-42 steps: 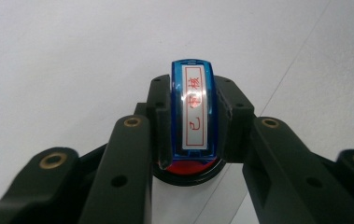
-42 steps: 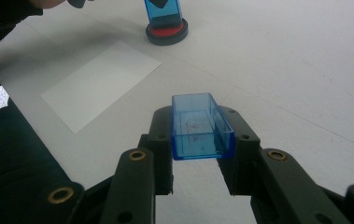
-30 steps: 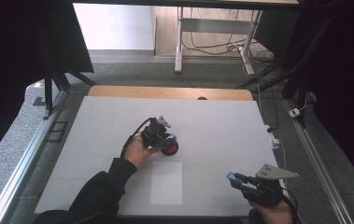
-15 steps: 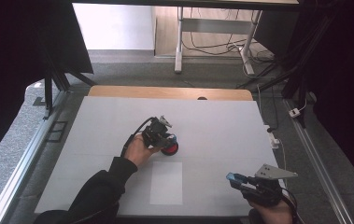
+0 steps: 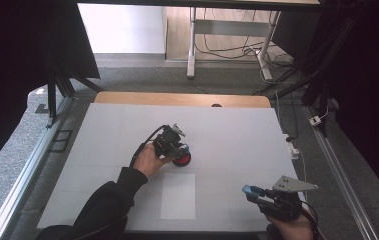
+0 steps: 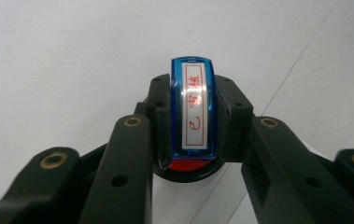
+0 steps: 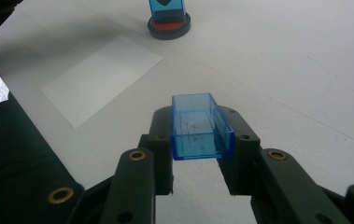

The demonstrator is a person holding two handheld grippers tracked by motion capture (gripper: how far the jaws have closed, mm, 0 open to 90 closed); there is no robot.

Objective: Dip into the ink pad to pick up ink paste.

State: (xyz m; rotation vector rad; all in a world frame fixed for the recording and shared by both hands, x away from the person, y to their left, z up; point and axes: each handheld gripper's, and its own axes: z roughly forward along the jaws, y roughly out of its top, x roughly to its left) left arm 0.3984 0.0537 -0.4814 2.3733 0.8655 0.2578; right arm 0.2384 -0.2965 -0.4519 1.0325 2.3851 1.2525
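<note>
Two tools in play, each clamped on a part of the same stamp. Left tool [image 5: 179, 149] has its jaws closed on the blue stamp body [image 6: 192, 112], which stands on the red ink pad [image 5: 182, 160] in its black dish, near the middle of the desk [image 5: 237, 135]. Label with red characters faces the left gripper view. Right tool [image 5: 255, 192] has its jaws closed on the clear blue cap [image 7: 200, 127], open side up, held above the desk near the near right corner. A white paper sheet [image 5: 178, 196] lies flat between the pad and the near edge, well apart from both tools.

Risks, as judged from this state:
- Pad dish is not held down. If the stamp body lifts with the face stuck to the ink, the dish could come up with it and drop, smearing the desk.
- Grip sits on smooth plastic sides; a tilt on lifting could let the body rotate in the jaws, so the print would land skewed or partial.
- Paper is loose. A sideways drag on contact would shift it and blur the mark.
- Cap is thin-walled; harder squeeze could crack it or pop it out.
- Inked face passing over bare desk may leave stray marks.
</note>
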